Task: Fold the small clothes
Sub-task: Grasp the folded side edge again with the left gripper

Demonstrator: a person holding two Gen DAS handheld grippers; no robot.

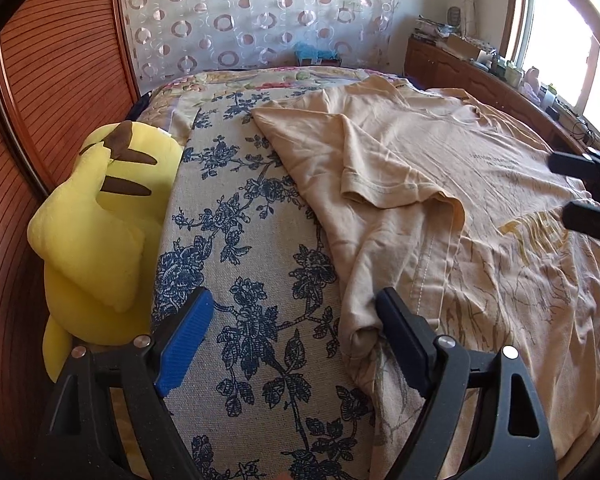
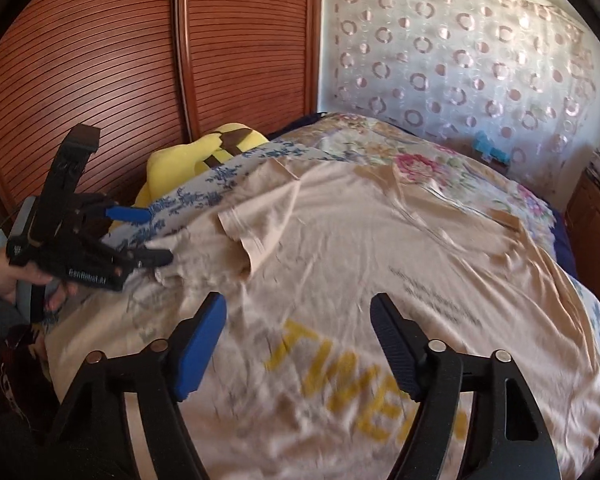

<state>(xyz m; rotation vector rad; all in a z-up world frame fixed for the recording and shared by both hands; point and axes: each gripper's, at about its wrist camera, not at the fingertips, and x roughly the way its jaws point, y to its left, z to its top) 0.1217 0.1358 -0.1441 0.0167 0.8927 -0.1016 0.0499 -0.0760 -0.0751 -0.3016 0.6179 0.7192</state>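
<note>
1. Left wrist view: a yellow plush toy (image 1: 96, 216) lies at the left edge of the bed, against the brown slatted wardrobe doors (image 1: 60, 64). A blue-flowered cloth (image 1: 236, 240) covers the near part of the bed, with a floral bedspread (image 1: 260, 80) beyond it and a sheer curtain with ring patterns (image 1: 260, 12) behind. A cluttered wooden cabinet (image 1: 472, 64) stands under the bright window (image 1: 556, 52) at the right.
2. The beige T-shirt (image 1: 440, 148) lies spread over the right half of the bed, one sleeve folded inward across its body. The left gripper (image 1: 296, 316) is released, its jaws wide apart; a bunched lower corner of the shirt sits just beside the right finger, and only flowered cloth lies between the jaws. The right gripper (image 1: 576, 192) enters from the right edge, over the shirt's print.
3. Right wrist view: the picture is blurred. The T-shirt (image 2: 360, 240) fills the bed, yellow lettering (image 2: 340, 376) nearest the camera. The right gripper (image 2: 300, 336) is released above that lettering, clasping nothing.
4. At the left, a person's hand (image 2: 28, 280) grasps the left gripper (image 2: 148, 236), angled down at the shirt's bunched edge. The plush toy (image 2: 188, 160) peeks from behind the flowered cloth (image 2: 204, 192), before the wardrobe doors (image 2: 140, 40).
</note>
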